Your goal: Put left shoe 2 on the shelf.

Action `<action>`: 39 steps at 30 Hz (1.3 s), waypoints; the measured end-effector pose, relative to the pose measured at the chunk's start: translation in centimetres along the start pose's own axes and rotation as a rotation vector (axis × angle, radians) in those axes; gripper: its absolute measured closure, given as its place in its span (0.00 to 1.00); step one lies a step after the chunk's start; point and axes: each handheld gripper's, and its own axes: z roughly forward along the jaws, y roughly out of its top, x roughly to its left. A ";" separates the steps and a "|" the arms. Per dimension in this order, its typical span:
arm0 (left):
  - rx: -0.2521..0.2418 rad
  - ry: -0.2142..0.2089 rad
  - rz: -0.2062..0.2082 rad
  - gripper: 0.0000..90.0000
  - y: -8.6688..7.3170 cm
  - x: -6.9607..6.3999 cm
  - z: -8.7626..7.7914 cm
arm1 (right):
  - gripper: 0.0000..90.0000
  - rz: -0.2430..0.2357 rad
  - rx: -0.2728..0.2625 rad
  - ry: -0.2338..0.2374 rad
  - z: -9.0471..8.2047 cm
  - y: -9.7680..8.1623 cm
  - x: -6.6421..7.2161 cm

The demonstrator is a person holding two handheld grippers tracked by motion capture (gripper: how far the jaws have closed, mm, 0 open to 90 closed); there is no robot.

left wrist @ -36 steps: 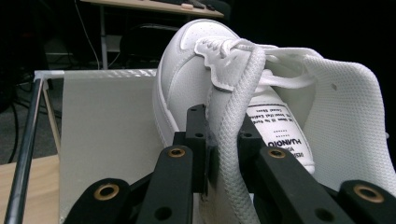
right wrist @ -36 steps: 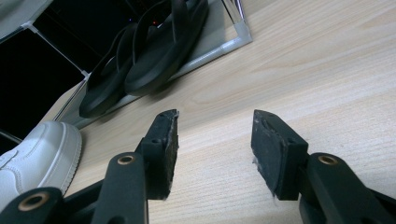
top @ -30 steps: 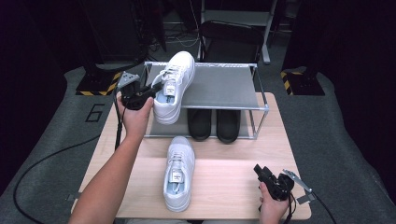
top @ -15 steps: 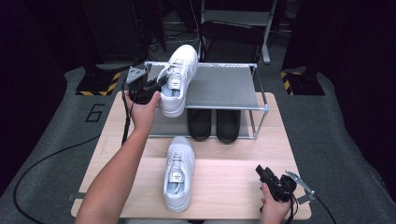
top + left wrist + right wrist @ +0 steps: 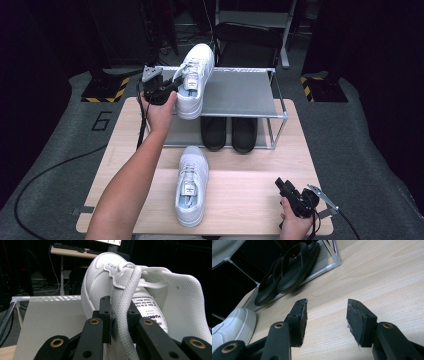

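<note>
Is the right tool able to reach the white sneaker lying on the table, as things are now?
Probably yes. The right tool is open and empty above the table, and only bare wood lies between it and the white sneaker. The left tool is busy at the rack.

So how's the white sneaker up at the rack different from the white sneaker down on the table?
The raised sneaker is clamped at its collar by the left gripper, over the rack's top shelf; the table sneaker lies free on the wooden table, with nothing gripping it. The raised sneaker sits at a slant across the shelf's left front corner; the table sneaker lies nearly straight, toe towards the rack. Both are white lace-ups with a label on the tongue, apparently a pair.
</note>
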 end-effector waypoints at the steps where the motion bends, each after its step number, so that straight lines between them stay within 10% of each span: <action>1: -0.001 0.004 0.003 0.90 0.0 0.0 0.2 | 0.56 0.002 -0.004 -0.001 -0.1 0.0 0.0; 39: 0.116 0.078 -0.113 0.86 -1.2 -0.2 5.4 | 0.56 0.018 -0.012 0.005 -0.5 -0.1 -0.4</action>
